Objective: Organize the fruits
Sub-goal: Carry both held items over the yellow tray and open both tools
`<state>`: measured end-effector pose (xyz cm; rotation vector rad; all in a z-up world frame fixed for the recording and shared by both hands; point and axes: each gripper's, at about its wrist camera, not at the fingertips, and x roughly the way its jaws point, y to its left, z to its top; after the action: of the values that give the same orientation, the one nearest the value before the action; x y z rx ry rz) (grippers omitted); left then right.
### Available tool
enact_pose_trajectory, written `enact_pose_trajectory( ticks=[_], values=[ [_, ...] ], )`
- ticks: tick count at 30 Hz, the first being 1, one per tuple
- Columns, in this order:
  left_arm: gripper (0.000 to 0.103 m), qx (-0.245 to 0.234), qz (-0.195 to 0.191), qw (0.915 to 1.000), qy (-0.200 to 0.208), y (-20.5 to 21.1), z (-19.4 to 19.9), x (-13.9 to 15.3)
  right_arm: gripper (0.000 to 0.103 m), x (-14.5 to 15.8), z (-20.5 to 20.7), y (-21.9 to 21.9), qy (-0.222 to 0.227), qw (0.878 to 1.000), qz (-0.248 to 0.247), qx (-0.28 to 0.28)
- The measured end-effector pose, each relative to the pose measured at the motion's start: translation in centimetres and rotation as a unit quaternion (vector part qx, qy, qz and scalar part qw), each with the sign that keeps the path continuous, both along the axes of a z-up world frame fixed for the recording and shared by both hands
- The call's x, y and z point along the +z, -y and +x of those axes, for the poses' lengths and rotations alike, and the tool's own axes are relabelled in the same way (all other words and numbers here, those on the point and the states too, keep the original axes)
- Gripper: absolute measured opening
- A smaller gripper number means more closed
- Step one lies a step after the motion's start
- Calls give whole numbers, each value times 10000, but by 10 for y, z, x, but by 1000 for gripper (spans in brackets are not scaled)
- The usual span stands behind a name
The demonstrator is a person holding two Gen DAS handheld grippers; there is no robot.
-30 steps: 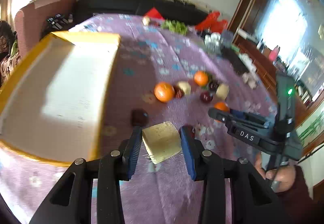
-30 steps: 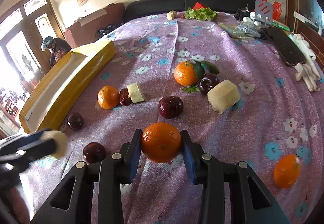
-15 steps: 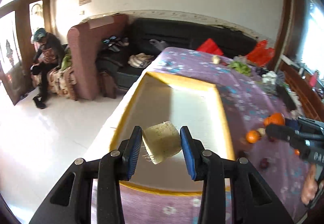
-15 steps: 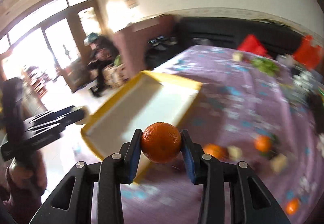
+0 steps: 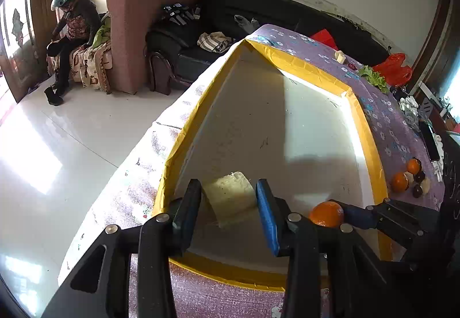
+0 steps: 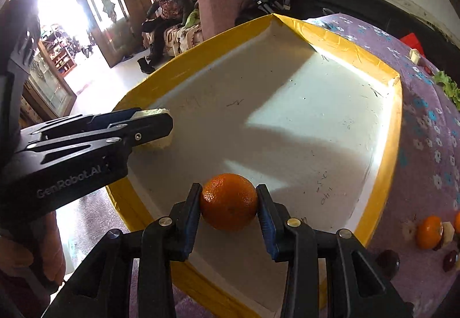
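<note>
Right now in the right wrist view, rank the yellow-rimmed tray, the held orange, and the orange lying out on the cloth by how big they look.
1. Yellow-rimmed tray, by far.
2. Held orange, though nearness to the camera inflates it.
3. Orange on the cloth, probably similar in true size.

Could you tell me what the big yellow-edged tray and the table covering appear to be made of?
Tray: probably white foam board, matte and scuffed with small dark marks; its rim looks wrapped in glossy yellow tape, judging by the creases. Table covering: seemingly soft purple fabric printed with small white and blue flowers, draping over the table edge.
</note>
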<state>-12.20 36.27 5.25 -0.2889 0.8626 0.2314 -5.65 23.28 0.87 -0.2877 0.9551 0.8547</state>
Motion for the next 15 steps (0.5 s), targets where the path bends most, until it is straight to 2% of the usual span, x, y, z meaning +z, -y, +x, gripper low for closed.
enact_pose_trajectory(
  ticks=[5,8,12,15],
  values=[
    [62,38,-408,9989,206,-1,-10,12,48,10,-3,2,0,9998,159,-80],
    [71,330,-277,9982,410,-1,-27,31,50,36,-9,23,140,9988,454,-145],
    [80,372,-175,9954,863,15,-55,56,69,74,-5,86,420,9920,1023,-605],
    [83,268,0,9939,1066,38,-65,63,69,80,2,144,673,9855,1022,-1172]
  ],
)
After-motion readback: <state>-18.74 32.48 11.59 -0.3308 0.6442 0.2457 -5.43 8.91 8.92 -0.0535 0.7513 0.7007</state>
